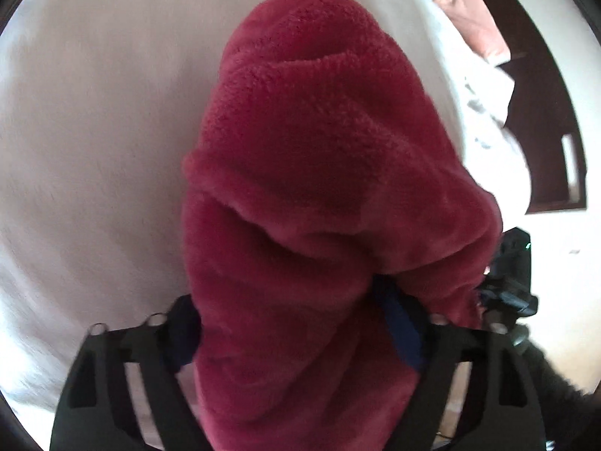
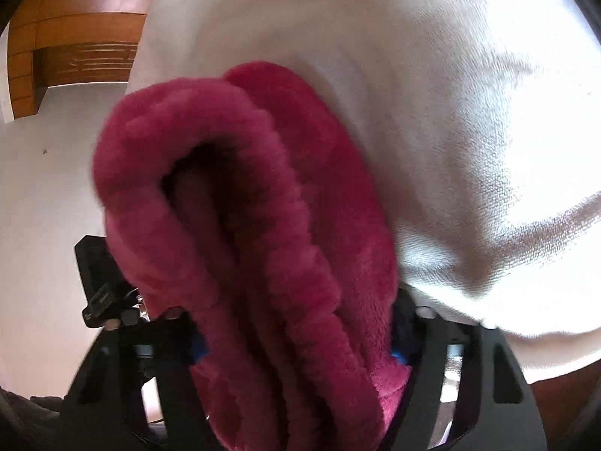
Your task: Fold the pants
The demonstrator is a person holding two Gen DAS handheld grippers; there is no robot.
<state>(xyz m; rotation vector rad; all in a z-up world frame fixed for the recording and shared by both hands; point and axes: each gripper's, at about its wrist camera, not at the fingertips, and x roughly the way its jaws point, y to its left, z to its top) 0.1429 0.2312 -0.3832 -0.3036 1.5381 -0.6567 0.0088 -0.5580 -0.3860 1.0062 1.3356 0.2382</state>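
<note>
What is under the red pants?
A white sheet lies around and below the pants; whatever they cover is hidden. Both grippers, left and right, clamp them.

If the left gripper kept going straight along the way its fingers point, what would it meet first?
The red fleece pants, already bunched between the fingers of the left gripper and filling the line ahead. Beyond the fabric lies the white bed sheet; how far below it lies is unclear from this view.

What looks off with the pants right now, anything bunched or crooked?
The red fleece pants are bunched thickly inside both claws, left and right, in rolled, uneven layers rather than a flat edge. Nothing looks torn or spilled on the white sheet.
</note>
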